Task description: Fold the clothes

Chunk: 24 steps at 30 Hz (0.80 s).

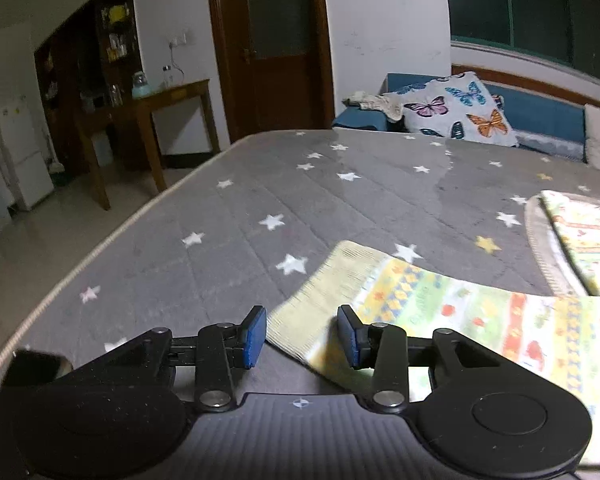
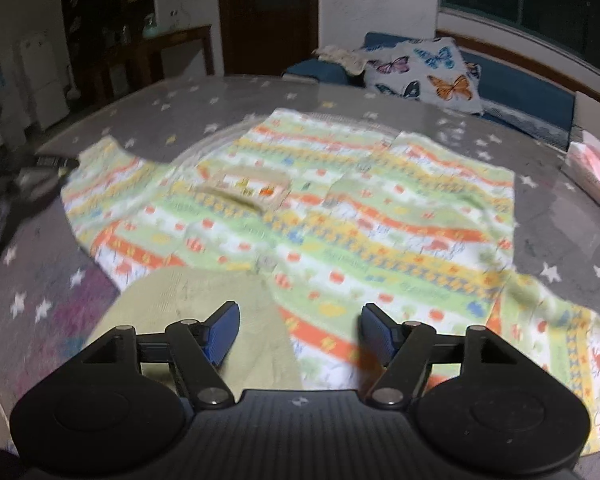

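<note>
Holding both claws open, you grip nothing with either one. Your left claw (image 1: 302,334) hangs low over the near left part of the bed (image 1: 220,216), its blue pads (image 1: 255,336) set apart on either side of the ribbed cuff of a sleeve (image 1: 324,292). That sleeve belongs to the patterned garment (image 2: 320,216), which lies spread flat across the middle of the grey star-printed bed cover; whether the pads touch the cloth, you cannot tell.

Your right claw (image 2: 298,334) hovers above the near edge of the garment, its fingers wide. Under its left finger sits a plain pale-yellow patch of fabric (image 2: 204,304), lying on top of the striped cloth. The other sleeve (image 2: 560,344) trails off toward the near right corner of the bed. In the right wrist view your left claw appears as a dark blur at the left edge of the bed, by the sleeve end.

Around you: a butterfly-print pillow (image 1: 460,108) rests on a blue sofa (image 1: 548,116) just past the far edge of the bed. A pink-and-white box (image 2: 596,172) sits at the bed's far right side, apart from the garment. A wooden table (image 1: 156,108) stands on the floor off to the left, beside a dark wooden door (image 1: 272,44). Nothing lies on the garment between your two claws.
</note>
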Tool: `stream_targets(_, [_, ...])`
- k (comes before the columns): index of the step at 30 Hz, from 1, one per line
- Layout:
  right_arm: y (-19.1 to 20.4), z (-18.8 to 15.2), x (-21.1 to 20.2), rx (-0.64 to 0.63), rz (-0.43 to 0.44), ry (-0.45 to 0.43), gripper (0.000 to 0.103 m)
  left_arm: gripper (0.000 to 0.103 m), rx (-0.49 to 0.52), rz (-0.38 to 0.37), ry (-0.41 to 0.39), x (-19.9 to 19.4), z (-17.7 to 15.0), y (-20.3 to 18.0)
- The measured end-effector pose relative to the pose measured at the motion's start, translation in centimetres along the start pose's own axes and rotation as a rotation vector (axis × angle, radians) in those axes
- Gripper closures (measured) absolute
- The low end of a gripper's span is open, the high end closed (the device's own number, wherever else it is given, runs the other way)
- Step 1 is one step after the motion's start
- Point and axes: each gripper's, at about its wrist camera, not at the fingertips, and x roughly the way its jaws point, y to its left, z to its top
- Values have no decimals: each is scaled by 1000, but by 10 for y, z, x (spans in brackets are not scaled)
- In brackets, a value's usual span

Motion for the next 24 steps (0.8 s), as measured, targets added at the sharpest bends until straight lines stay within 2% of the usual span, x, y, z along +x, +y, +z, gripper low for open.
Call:
stream_targets(5, [2,2,-8,-26,-4,-10,33,60,29,16,7,-1,3,-5])
stream_targets(10, [7,17,-8,-33,25,-60,33,60,-35,0,-2,-18,1,0])
stream_targets(13, [17,25,1,-56,55,-73,33,56,-83,-15,14,-27,-2,7])
stream_targets(20, [41,30,28,-110,80,-31,32,54,-132,-22,57,-28,-11,15])
stream_targets(24, [43,30,27,-118,79,-33,32,55,-163,-24,68,-23,-10,21])
